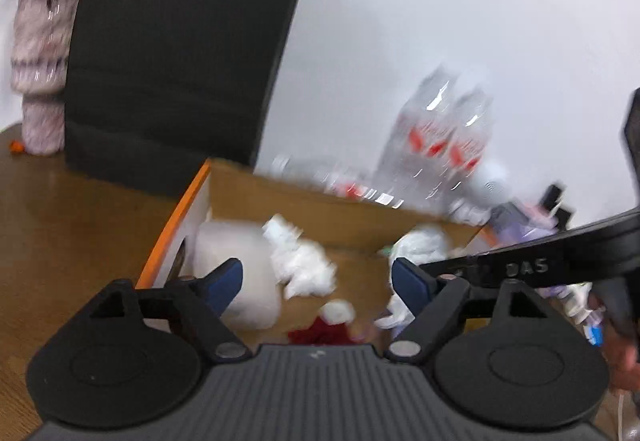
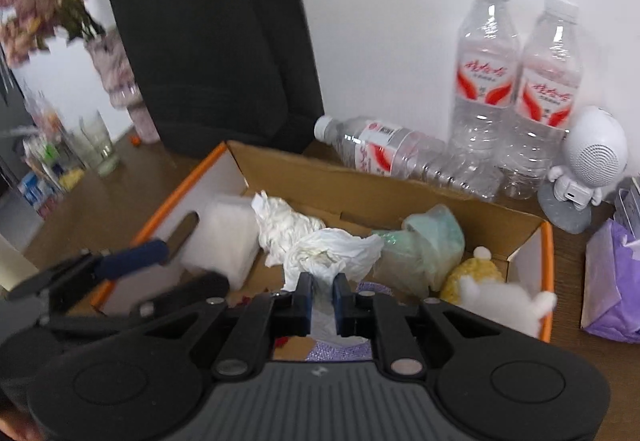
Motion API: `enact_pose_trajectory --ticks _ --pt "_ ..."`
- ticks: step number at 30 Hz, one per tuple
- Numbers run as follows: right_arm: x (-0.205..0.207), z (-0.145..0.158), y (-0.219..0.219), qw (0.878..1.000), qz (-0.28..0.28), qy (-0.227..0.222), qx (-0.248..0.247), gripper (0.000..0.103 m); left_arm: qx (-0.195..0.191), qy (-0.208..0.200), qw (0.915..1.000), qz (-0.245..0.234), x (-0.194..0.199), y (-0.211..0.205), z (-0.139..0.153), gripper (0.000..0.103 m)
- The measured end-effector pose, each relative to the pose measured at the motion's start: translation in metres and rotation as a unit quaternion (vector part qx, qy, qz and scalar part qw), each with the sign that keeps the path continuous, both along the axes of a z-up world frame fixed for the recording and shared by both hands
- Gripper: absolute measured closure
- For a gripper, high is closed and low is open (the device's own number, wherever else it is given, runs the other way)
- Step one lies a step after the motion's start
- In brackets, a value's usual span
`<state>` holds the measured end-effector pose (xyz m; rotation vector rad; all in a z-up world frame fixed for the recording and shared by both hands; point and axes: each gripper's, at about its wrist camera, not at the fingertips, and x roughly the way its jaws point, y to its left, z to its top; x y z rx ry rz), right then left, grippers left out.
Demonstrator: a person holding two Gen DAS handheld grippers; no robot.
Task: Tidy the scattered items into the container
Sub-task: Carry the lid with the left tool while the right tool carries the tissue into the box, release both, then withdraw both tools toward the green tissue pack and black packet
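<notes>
Right tool pinching crumpled tissue (over box), left tool spread, empty.

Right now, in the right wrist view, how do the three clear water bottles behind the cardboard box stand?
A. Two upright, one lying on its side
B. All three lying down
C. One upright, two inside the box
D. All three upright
A: two upright bottles stand side by side against the wall, while the third bottle lies on its side just behind the cardboard box.
</notes>
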<state>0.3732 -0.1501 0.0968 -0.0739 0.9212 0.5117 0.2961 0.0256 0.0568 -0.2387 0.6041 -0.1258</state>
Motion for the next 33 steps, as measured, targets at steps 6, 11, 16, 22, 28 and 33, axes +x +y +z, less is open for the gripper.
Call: enact_pose_trajectory --ticks 6,11,16,22,28,33 --pt "0.027 -0.01 0.009 0.998 -0.057 -0.002 0.021 0.035 -0.004 -0.017 0.9998 0.008 0.005 0.006 -0.001 0.02" --pt "0.025 -0.009 0.006 0.998 -0.068 0.002 0.015 0.037 -0.003 -0.01 0.9993 0.036 0.008 0.022 -0.001 0.02" --pt "0.002 0.0 -0.005 0.996 -0.087 0.001 -0.003 0.031 0.091 -0.029 0.9936 0.061 0.005 0.013 0.01 0.007" --pt "-0.054 0.025 -0.026 0.995 -0.095 -0.031 -0.008 0.016 0.128 -0.016 0.9909 0.036 -0.013 -0.002 0.029 0.0" --pt "-0.097 0.039 -0.053 0.994 -0.106 -0.033 -0.018 0.012 0.154 0.026 0.9878 -0.004 -0.044 -0.021 0.025 0.0" --pt "-0.11 0.037 -0.069 0.991 -0.13 -0.006 0.007 0.011 0.144 0.053 0.9882 -0.002 -0.067 -0.019 0.035 0.0"
